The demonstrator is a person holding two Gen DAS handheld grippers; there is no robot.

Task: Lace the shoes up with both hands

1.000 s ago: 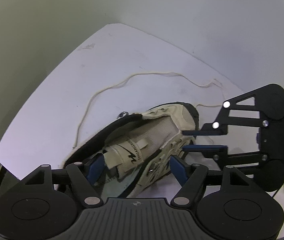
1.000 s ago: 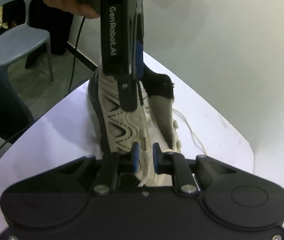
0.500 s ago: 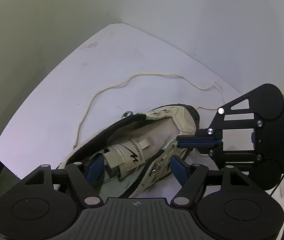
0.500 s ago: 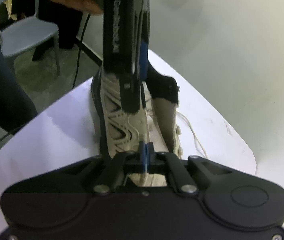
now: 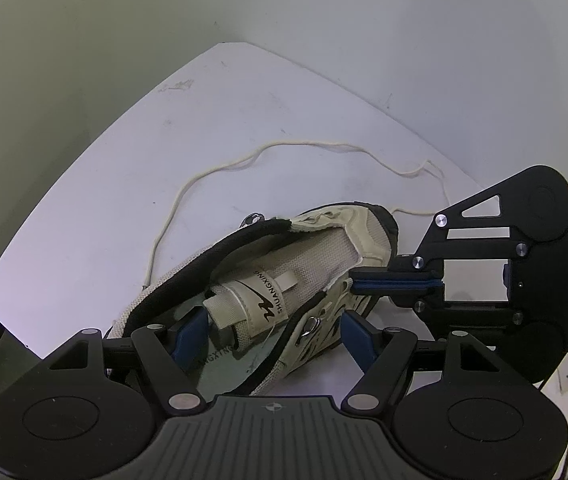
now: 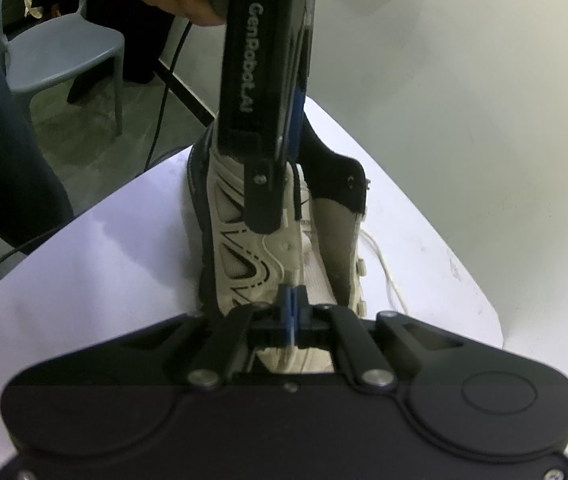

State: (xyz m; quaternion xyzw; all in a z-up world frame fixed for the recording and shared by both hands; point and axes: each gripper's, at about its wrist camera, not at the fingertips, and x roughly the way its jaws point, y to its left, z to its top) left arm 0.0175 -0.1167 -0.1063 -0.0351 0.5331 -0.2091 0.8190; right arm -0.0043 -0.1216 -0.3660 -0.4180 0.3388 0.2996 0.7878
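Observation:
A beige and black shoe (image 5: pixel 284 280) lies on the white table (image 5: pixel 123 200), also in the right wrist view (image 6: pixel 267 256). A cream lace (image 5: pixel 304 145) trails loose on the table behind it. My left gripper (image 5: pixel 271 332) is open, one finger inside the shoe's opening and one outside its side wall. My right gripper (image 5: pixel 354 286) is shut at the shoe's eyelet edge near the toe; in its own view (image 6: pixel 290 300) the pads pinch a thin pale strand, apparently the lace. The left gripper also shows in the right wrist view (image 6: pixel 279 216).
A grey wall stands behind the table. The table's far edges lie close to the shoe. In the right wrist view a grey plastic chair (image 6: pixel 63 52) stands on the floor at the left, with cables (image 6: pixel 163 92) hanging nearby.
My right gripper has closed from open to fully shut at the shoe's edge and pulled back slightly. My left gripper has stayed open around the shoe's side.

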